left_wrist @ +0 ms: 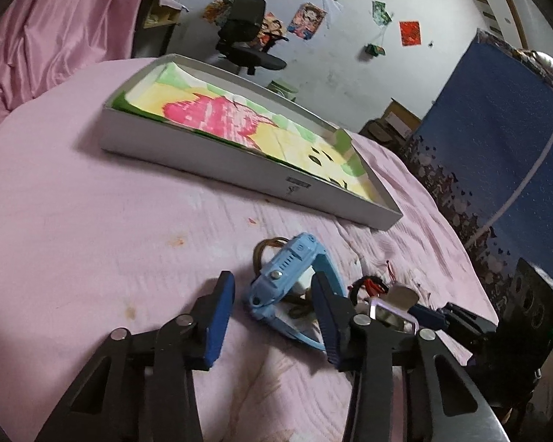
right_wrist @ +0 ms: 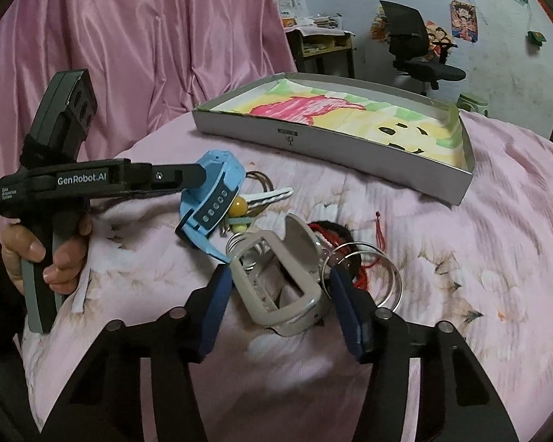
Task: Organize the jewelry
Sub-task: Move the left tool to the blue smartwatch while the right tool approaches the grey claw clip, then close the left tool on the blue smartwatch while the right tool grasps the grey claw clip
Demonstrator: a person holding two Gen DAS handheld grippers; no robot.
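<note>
A pile of jewelry lies on the pink bedspread. A light blue watch (left_wrist: 291, 276) (right_wrist: 212, 199) lies between the spread fingers of my open left gripper (left_wrist: 272, 316), which shows from the side in the right wrist view (right_wrist: 188, 176). A grey watch case (right_wrist: 280, 287) (left_wrist: 390, 313) lies between the spread fingers of my open right gripper (right_wrist: 280, 313). Silver bangles (right_wrist: 365, 272), red cord (right_wrist: 324, 232), a key (right_wrist: 272, 195) and a yellow bead (right_wrist: 238, 206) lie around it. A shallow grey box (left_wrist: 202, 154) (right_wrist: 350, 151) with a colourful lining stands beyond the pile.
A pink curtain (right_wrist: 147, 37) hangs at the left. A black office chair (right_wrist: 413, 44), a shelf (right_wrist: 324, 48) and posters on the wall stand behind the bed. A blue patterned panel (left_wrist: 497, 140) stands at the right.
</note>
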